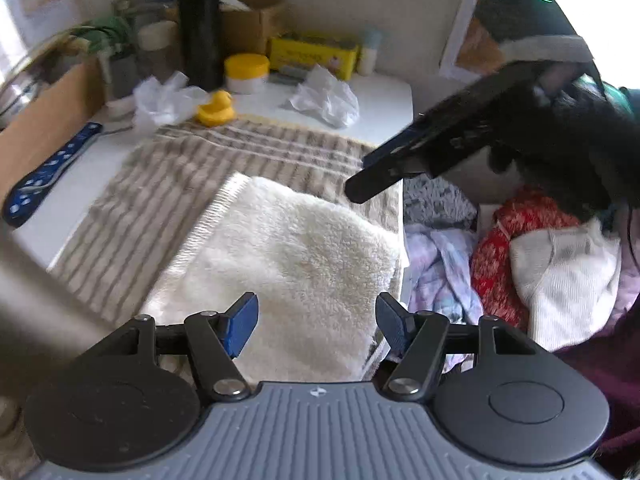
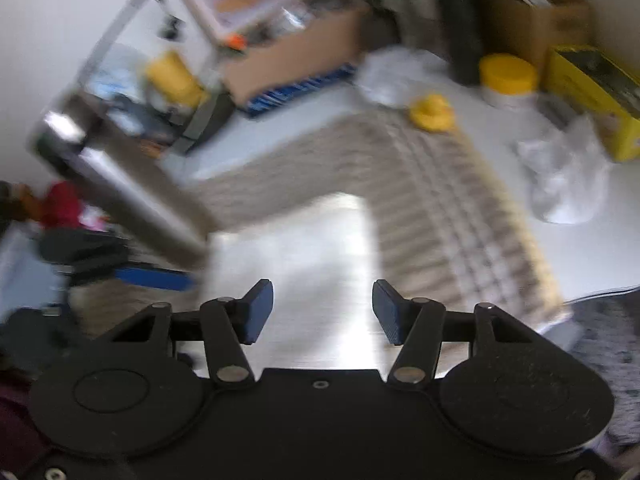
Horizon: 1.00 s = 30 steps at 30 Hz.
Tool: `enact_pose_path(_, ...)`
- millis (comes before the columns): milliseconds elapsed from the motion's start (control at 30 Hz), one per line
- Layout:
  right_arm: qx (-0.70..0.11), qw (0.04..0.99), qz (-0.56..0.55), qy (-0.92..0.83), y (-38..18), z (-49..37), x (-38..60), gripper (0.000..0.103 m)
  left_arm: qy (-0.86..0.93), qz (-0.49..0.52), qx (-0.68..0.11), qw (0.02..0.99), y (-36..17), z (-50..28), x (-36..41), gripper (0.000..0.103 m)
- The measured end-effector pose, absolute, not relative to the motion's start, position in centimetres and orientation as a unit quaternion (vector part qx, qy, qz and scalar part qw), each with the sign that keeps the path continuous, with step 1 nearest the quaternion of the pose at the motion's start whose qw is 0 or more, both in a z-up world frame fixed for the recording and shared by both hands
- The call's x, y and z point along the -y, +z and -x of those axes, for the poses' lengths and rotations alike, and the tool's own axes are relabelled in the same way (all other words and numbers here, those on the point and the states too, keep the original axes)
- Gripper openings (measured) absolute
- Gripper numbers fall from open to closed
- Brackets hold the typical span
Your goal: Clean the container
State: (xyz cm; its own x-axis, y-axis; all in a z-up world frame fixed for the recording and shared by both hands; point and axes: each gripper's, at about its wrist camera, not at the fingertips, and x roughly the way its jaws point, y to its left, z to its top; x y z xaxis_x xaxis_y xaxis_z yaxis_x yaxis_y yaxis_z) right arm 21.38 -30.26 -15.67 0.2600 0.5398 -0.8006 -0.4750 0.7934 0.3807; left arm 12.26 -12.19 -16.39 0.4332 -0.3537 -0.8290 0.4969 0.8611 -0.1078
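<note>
A folded white fluffy towel [image 1: 288,256] lies on a beige striped towel [image 1: 224,152] spread over the white table [image 1: 384,96]. My left gripper [image 1: 316,312] hovers open over the white towel's near edge, nothing between its blue pads. One black finger [image 1: 380,170] of the right gripper reaches in from the upper right, above the towel's far corner. In the blurred right wrist view my right gripper [image 2: 322,304] is open over the same white towel [image 2: 312,240]. A white tub with a yellow lid [image 1: 246,72] [image 2: 508,80] stands at the back of the table.
A yellow rubber duck [image 1: 216,110], crumpled clear plastic [image 1: 324,96], a tall black cylinder [image 1: 200,20], a yellow box [image 1: 312,54] and cardboard boxes [image 1: 248,20] crowd the back. A blue spotted strip [image 1: 48,176] lies left. Piled clothes [image 1: 520,260] sit beside the table's right edge.
</note>
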Motion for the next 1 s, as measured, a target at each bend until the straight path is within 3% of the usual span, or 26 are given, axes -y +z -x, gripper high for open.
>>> enact_pose_path(100, -0.539, 0.773, -0.053, 0.33, -18.3, -23.2, 30.7, 0.056, -0.22, -0.065, -0.525, 0.82, -19.8, -13.5, 12.2, 0.064)
enact_pose_path(233, -0.545, 0.755, -0.076, 0.356, -19.9, -24.1, 30.6, 0.055, -0.2, -0.072, -0.525, 0.824, -20.9, -13.2, 12.5, 0.064)
enact_pose_path(333, -0.54, 0.746, -0.051, 0.387, -19.9, -23.5, 29.4, 0.039, -0.19, -0.064, -0.527, 0.826, -20.9, -13.2, 12.7, 0.064)
enact_pose_path(400, -0.527, 0.746, -0.042, 0.406, -19.3, -23.1, 28.8, 0.019, -0.189, -0.058, -0.526, 0.827, -20.9, -13.2, 12.5, 0.065)
enact_pose_path(467, -0.513, 0.746, -0.023, 0.424, -18.6, -22.8, 28.1, 0.015, -0.187, -0.051, -0.526, 0.828, -20.8, -13.2, 12.4, 0.067)
enact_pose_path(633, -0.482, 0.76, 0.041, 0.434, -16.5, -22.4, 26.0, 0.012, -0.189, -0.033, -0.524, 0.83, -20.7, -13.4, 11.9, 0.069)
enact_pose_path(900, -0.398, 0.764, 0.329, 0.387, -16.6, -16.5, 18.5, 0.012, -0.209, -0.009, -0.505, 0.837, -18.3, -12.1, 9.1, 0.069)
enact_pose_path(1000, -0.369, 0.754, 0.377, 0.391, -17.1, -14.2, 17.5, 0.012, -0.197, -0.015, -0.495, 0.846, -16.7, -10.7, 7.6, 0.069)
